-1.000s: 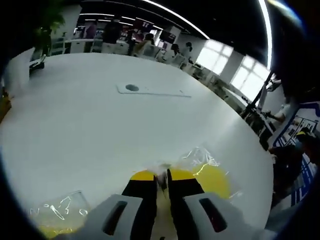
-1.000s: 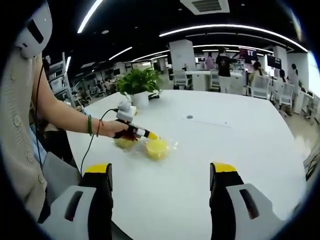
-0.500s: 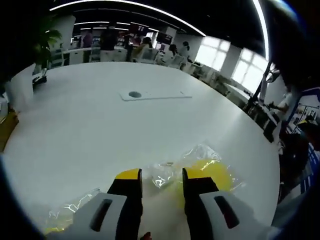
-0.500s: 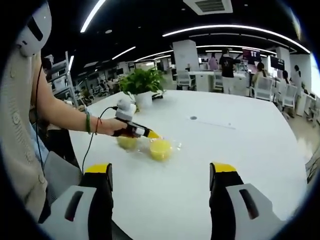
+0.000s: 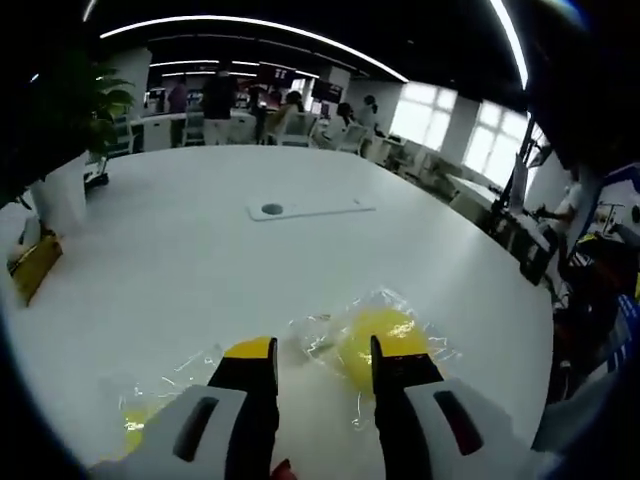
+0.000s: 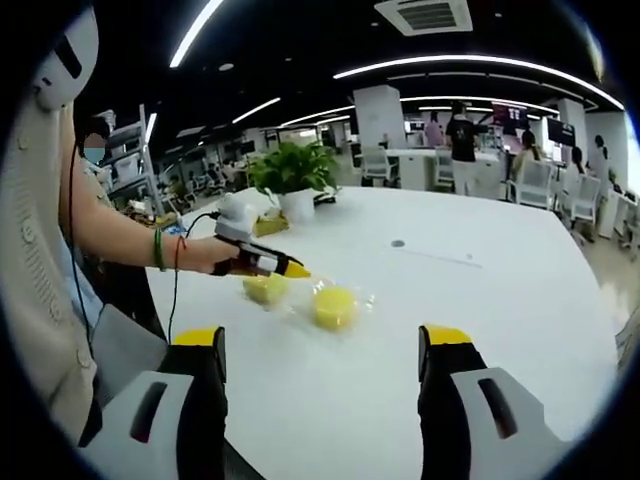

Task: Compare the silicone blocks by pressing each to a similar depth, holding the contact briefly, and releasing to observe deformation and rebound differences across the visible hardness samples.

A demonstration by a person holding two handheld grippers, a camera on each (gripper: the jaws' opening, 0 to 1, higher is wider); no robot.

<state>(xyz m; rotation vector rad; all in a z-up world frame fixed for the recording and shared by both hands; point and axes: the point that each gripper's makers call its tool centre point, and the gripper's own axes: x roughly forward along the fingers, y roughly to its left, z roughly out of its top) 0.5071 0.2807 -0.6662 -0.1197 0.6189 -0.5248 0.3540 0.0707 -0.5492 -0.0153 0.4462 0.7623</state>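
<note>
Two yellow silicone blocks lie in clear plastic bags on the white table (image 5: 200,250). In the left gripper view one block (image 5: 385,335) lies just beyond the right jaw, and the other block (image 5: 135,430) sits low at the left. My left gripper (image 5: 322,355) is open above the crinkled bag between them, holding nothing. In the right gripper view my right gripper (image 6: 325,345) is open and hangs well back from both blocks (image 6: 335,305) (image 6: 263,288). A hand holds the left gripper (image 6: 292,270), raised just above the blocks.
A potted plant (image 6: 293,172) in a white pot stands at the back of the table. A flat cable cover with a round hole (image 5: 308,208) lies mid-table. A yellowish box (image 5: 35,265) is at the left edge. Chairs and people fill the office behind.
My left gripper opened from nearly shut on the bag and lifted back off the block. The right gripper stayed open and still.
</note>
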